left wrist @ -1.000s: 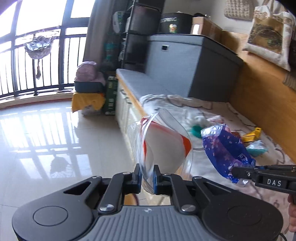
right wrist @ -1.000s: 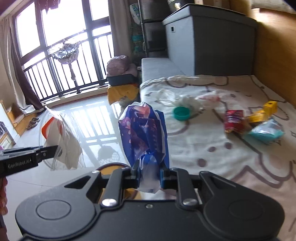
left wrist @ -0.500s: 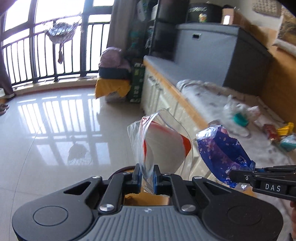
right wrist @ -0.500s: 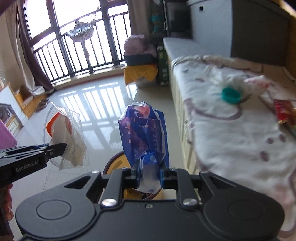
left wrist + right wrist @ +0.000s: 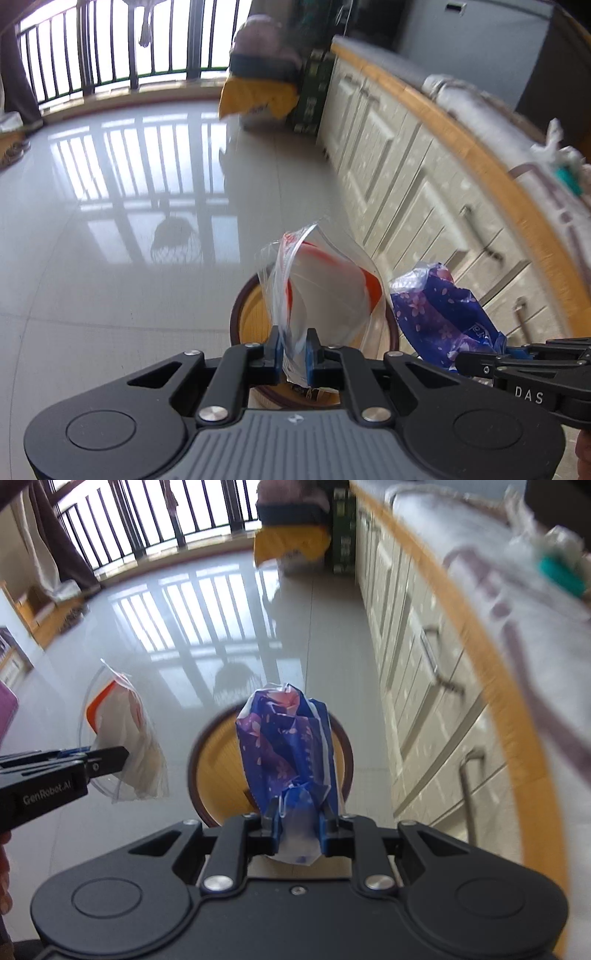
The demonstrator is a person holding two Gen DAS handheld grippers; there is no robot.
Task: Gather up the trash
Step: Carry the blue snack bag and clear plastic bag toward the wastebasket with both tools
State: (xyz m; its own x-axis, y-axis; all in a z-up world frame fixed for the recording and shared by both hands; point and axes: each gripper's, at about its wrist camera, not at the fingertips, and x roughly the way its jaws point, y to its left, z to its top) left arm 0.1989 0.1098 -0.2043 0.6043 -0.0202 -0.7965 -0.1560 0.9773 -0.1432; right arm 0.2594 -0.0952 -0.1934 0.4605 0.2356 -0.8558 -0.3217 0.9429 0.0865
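The left claw [image 5: 292,350] is clamped on a thin, crinkled clear plastic bag [image 5: 325,284] with an orange-red band, and the right claw [image 5: 298,825] pinches a crumpled, glossy blue-and-purple wrapper [image 5: 286,746] printed with pink blossoms. Both pieces of trash hang just above a round bin [image 5: 218,760] with a dark brown rim and yellowish wooden inside, standing on the shiny pale tiled floor [image 5: 110,221] beside cream panelled drawers [image 5: 424,206] (their metal handles blurred). A second ago the bedding with scattered litter filled both views; now both claws have dropped toward the floor and the bin lies below them.
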